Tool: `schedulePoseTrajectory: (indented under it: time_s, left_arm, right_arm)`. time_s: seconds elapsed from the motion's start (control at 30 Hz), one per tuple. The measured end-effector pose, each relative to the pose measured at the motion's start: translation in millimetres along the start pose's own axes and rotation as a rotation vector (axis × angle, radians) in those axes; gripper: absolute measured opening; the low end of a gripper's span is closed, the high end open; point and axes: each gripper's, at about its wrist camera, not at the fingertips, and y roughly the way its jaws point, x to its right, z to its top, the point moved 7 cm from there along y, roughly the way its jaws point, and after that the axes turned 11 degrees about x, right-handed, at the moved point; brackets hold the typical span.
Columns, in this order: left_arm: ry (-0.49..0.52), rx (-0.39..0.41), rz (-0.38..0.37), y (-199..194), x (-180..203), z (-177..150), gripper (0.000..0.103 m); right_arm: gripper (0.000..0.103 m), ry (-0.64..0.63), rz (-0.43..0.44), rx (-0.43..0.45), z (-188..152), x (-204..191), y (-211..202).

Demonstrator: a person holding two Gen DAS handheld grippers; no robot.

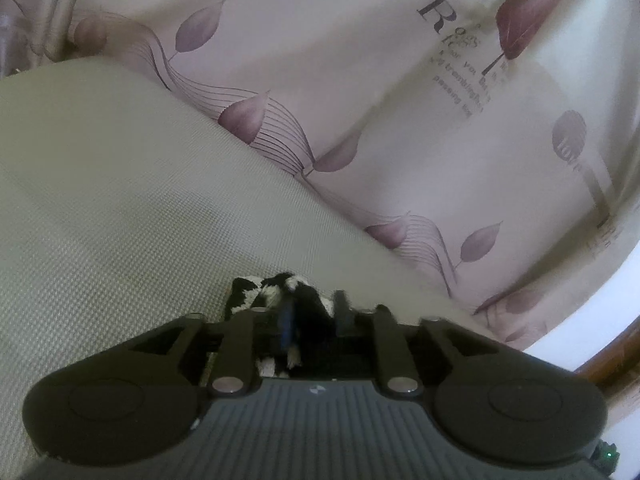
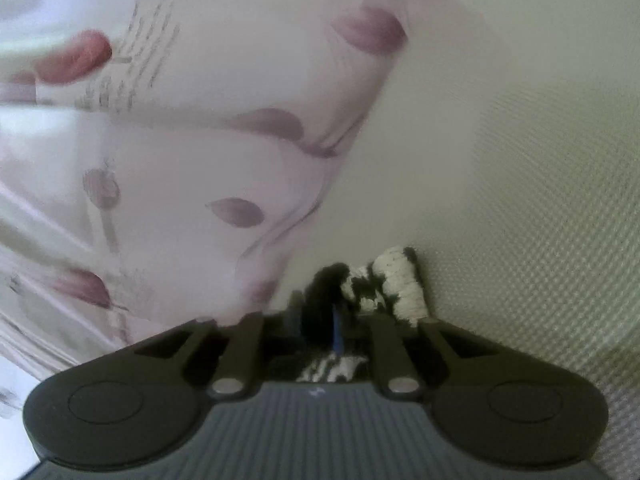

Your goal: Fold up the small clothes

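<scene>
The small garment (image 1: 276, 292) is a black-and-white knitted piece with a patchy, cow-like pattern and a fuzzy texture. In the left wrist view it lies bunched at about six o'clock, just past the fingers of the left hand-held gripper (image 1: 310, 316), on a pale grey-green woven sheet (image 1: 120, 200). Its fabric sits between the two dark fingers, which stand a little apart; whether the pads press on it I cannot tell. A pink cover (image 1: 380, 100) printed with mauve leaves and some lettering fills the view from twelve to four o'clock.

In the right wrist view, which is blurred, the same garment (image 2: 396, 284) rises in a rumpled lump toward one o'clock from the right hand-held gripper (image 2: 324, 320). A white ribbed patch faces up, with black blotches beside it. Cloth lies between these narrowly parted fingers too, and the grip is unclear. The sheet (image 2: 540, 200) spreads to three o'clock, the leaf-print cover (image 2: 180, 140) to nine.
</scene>
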Motion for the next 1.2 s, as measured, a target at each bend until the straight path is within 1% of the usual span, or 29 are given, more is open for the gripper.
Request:
schedulePoseTrajectory:
  time_s: [0.03, 0.07, 0.1, 0.13, 0.17, 0.23, 0.3, 0.33, 0.37, 0.47, 0.5, 0.53, 0.6, 0.63, 0.67, 0.7, 0.73, 0.77, 0.87, 0.9, 0.97, 1.03, 1.1, 1.17, 1.2]
  left_arm:
    - [0.001, 0.022, 0.007, -1.5, -1.8, 2.3, 0.058]
    - [0.002, 0.061, 0.019, -5.6, -4.7, 6.7, 0.085]
    - [0.005, 0.112, 0.035, -13.2, -7.1, 11.1, 0.098]
    - [0.008, 0.166, 0.049, -21.2, -9.2, 15.9, 0.1]
    - [0.013, 0.19, 0.049, -25.9, -10.7, 20.1, 0.101]
    - [0.024, 0.179, 0.053, -28.6, -13.9, 24.0, 0.101]
    - [0.053, 0.166, 0.079, -30.3, -18.8, 23.2, 0.101]
    - [0.077, 0.14, 0.1, -28.9, -20.8, 20.0, 0.101]
    - [0.101, 0.099, 0.113, -27.8, -23.7, 14.6, 0.099]
    - [0.169, 0.015, 0.136, -31.7, -31.2, -4.3, 0.094]
    - [0.188, -0.019, 0.149, -31.8, -34.5, -11.2, 0.087]
    - [0.195, -0.056, 0.145, -32.1, -37.5, -19.5, 0.08]
    - [0.199, -0.118, 0.125, -38.3, -43.3, -37.2, 0.049]
    - [0.206, -0.135, 0.121, -40.9, -45.1, -44.4, 0.044]
    - [0.212, -0.13, 0.115, -45.2, -45.4, -48.2, 0.04]
    - [0.217, -0.131, 0.104, -51.0, -44.6, -51.2, 0.03]
    - [0.216, -0.138, 0.093, -57.7, -44.0, -53.8, 0.024]
    - [0.213, -0.135, 0.091, -64.0, -43.1, -55.3, 0.02]
    - [0.207, -0.13, 0.095, -86.7, -42.9, -55.3, 0.019]
    - [0.215, -0.139, 0.101, -91.4, -44.0, -58.2, 0.019]
    - [0.224, -0.183, 0.122, -93.9, -49.0, -67.4, 0.019]
    - [0.221, -0.17, 0.1, -109.2, -52.3, -73.5, 0.019]
    - [0.246, -0.132, 0.1, -115.4, -50.5, -69.1, 0.019]
    - [0.247, -0.139, 0.092, -113.3, -47.6, -64.5, 0.019]
    - [0.257, -0.134, 0.106, -110.5, -45.3, -62.3, 0.021]
  right_arm:
    - [0.046, 0.017, 0.015, 0.012, 0.9, 0.3, -2.9]
    - [0.072, 0.016, 0.018, 0.038, 2.7, -0.6, -8.5]
    - [0.083, 0.011, 0.025, 0.068, 5.1, -2.2, -14.8]
    - [0.097, 0.007, 0.031, 0.102, 8.4, -3.9, -22.1]
    - [0.097, 0.003, 0.024, 0.129, 11.4, -4.8, -29.6]
    - [0.097, -0.018, 0.032, 0.125, 12.3, -9.6, -37.4]
    - [0.097, -0.105, 0.036, 0.103, 4.3, -22.0, -40.5]
    - [0.097, -0.166, 0.027, 0.082, -1.7, -27.7, -40.9]
    - [0.097, -0.237, 0.014, 0.061, -9.4, -33.9, -40.1]
    - [0.097, -0.428, -0.032, 0.013, -31.2, -46.9, -34.3]
    - [0.097, -0.487, -0.053, 0.003, -37.6, -49.1, -32.1]
    - [0.097, -0.534, -0.07, -0.007, -44.5, -50.1, -30.0]
    - [0.097, -0.585, -0.084, -0.027, -58.5, -49.7, -28.1]
    - [0.097, -0.608, -0.093, -0.028, -64.2, -48.3, -28.7]
    - [0.097, -0.628, -0.1, -0.03, -69.0, -46.8, -30.2]
    - [0.097, -0.641, -0.106, -0.035, -73.3, -45.4, -31.9]
    - [0.097, -0.646, -0.105, -0.036, -75.6, -45.1, -35.0]
    - [0.097, -0.651, -0.102, -0.033, -77.5, -46.0, -39.0]
    - [0.097, -0.664, -0.118, -0.057, -83.3, -44.4, -47.9]
    - [0.097, -0.681, -0.134, -0.069, -85.7, -42.8, -49.8]
    - [0.097, -0.7, -0.145, -0.102, -92.9, -38.5, -58.2]
    - [0.097, -0.704, -0.145, -0.103, -95.7, -37.8, -65.2]
    - [0.097, -0.692, -0.15, -0.108, -96.1, -34.9, -68.8]
    - [0.097, -0.666, -0.164, -0.107, -94.1, -30.8, -69.5]
    - [0.097, -0.664, -0.169, -0.107, -94.4, -30.1, -69.1]
